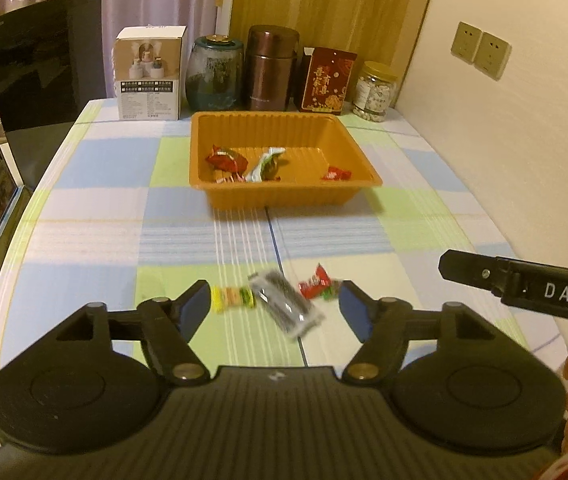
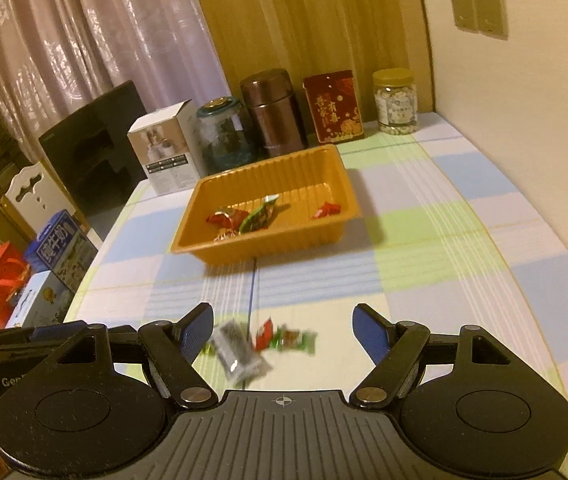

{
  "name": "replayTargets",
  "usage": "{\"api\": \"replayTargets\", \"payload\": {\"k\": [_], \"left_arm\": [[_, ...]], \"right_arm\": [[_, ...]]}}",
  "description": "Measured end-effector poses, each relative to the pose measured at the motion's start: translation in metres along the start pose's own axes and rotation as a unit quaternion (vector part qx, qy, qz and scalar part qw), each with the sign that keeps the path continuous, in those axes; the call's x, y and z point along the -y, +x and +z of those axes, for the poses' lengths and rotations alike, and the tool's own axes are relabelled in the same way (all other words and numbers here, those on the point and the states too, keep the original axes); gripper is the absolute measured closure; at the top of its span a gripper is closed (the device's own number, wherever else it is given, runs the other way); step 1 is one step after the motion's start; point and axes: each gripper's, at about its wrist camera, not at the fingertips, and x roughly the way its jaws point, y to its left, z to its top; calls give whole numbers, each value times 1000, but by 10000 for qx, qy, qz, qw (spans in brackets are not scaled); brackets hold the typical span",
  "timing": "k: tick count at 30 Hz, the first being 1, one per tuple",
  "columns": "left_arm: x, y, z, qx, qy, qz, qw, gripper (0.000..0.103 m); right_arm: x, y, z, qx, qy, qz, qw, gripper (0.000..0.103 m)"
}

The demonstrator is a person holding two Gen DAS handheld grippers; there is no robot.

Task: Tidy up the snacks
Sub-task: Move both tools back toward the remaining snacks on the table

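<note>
An orange plastic tray (image 1: 284, 194) (image 2: 268, 246) sits mid-table holding a red wrapped snack (image 1: 226, 159), a green-and-white one (image 1: 266, 166) and a small red one (image 1: 335, 174). Nearer me, three loose snacks lie on the checked cloth: a yellow-green candy (image 1: 234, 298), a dark silver-edged packet (image 1: 285, 306) (image 2: 238, 352) and a red-green candy (image 1: 317, 282) (image 2: 284, 338). My left gripper (image 1: 274, 306) hovers open over them, nothing between its blue pads. My right gripper (image 2: 282, 334) is likewise open and empty; its black body (image 1: 523, 284) shows at the right of the left wrist view.
Along the table's far edge stand a white box (image 1: 150, 74), a teal jar (image 1: 214, 74), a brown canister (image 1: 270, 68), a red box (image 1: 327, 80) and a clear jar (image 1: 375, 90). A wall runs along the right; a dark chair (image 1: 44, 80) and cartons (image 2: 60, 248) stand left.
</note>
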Motion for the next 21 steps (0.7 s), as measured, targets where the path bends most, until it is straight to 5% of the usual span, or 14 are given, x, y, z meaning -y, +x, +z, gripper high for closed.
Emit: {"api": "replayTargets", "payload": {"k": [21], "left_arm": [[-3, -28, -59, -182, -51, -7, 9998, 28]], "right_arm": [[1, -28, -56, -194, -182, -270, 9993, 26]]}}
